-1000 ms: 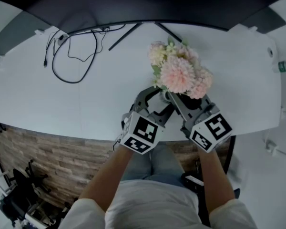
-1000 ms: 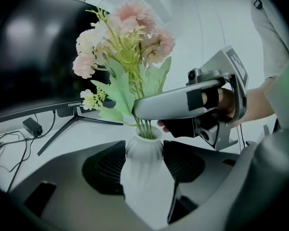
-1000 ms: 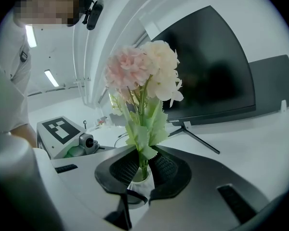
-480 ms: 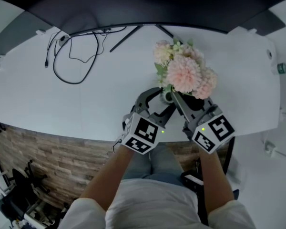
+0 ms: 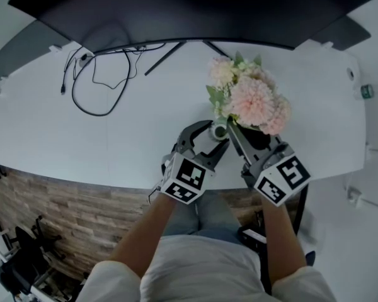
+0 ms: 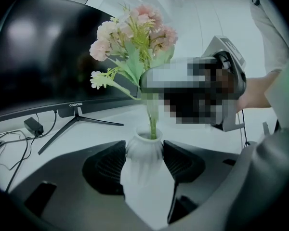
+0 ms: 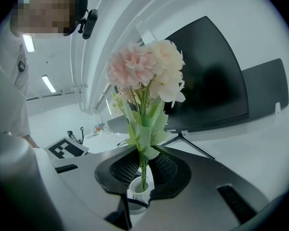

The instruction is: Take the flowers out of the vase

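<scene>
While the left gripper (image 5: 209, 137) squeezes the white vase (image 6: 143, 153) at its neck, upright near the desk's (image 5: 113, 137) six o'clock edge, the right gripper (image 7: 143, 163) is clamped on the green stems (image 7: 143, 174) just above the rim, with the pink flowers (image 5: 251, 100) leaning toward two o'clock.

Bright, even light came from ceiling strips (image 7: 49, 83) at the left of the right gripper view. The desk (image 5: 132, 137) was washed out, its shadows faint. Soft glare lay on the monitor (image 6: 38, 57). The vase (image 6: 144, 150) was blurred. Edges bent, corners dark.
</scene>
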### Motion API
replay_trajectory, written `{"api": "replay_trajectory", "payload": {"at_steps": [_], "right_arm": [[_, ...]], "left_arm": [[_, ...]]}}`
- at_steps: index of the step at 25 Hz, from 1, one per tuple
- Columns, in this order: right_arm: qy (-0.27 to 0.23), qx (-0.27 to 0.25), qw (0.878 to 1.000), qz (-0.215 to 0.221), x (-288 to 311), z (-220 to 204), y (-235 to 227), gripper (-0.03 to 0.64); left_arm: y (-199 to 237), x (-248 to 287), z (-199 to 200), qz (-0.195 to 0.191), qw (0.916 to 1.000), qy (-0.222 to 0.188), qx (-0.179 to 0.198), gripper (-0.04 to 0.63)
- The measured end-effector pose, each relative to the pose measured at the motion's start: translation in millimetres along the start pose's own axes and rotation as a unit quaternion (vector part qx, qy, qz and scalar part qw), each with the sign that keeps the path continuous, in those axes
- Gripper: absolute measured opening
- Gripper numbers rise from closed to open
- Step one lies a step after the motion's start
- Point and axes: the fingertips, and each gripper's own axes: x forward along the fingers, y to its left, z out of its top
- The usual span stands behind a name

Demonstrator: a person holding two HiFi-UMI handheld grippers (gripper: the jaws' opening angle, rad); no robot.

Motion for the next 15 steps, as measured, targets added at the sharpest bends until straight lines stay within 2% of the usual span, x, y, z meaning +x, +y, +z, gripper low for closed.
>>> {"api": "replay_trajectory", "payload": {"at_steps": [15], "right_arm": [[-0.025, -0.005, 1.000, -0.015, -16.0, 30.4, -1.1, 0.069]], "left_arm": [[2.0, 0.2, 0.8, 0.002, 1.0000, 0.003, -0.006, 0.247]]}}
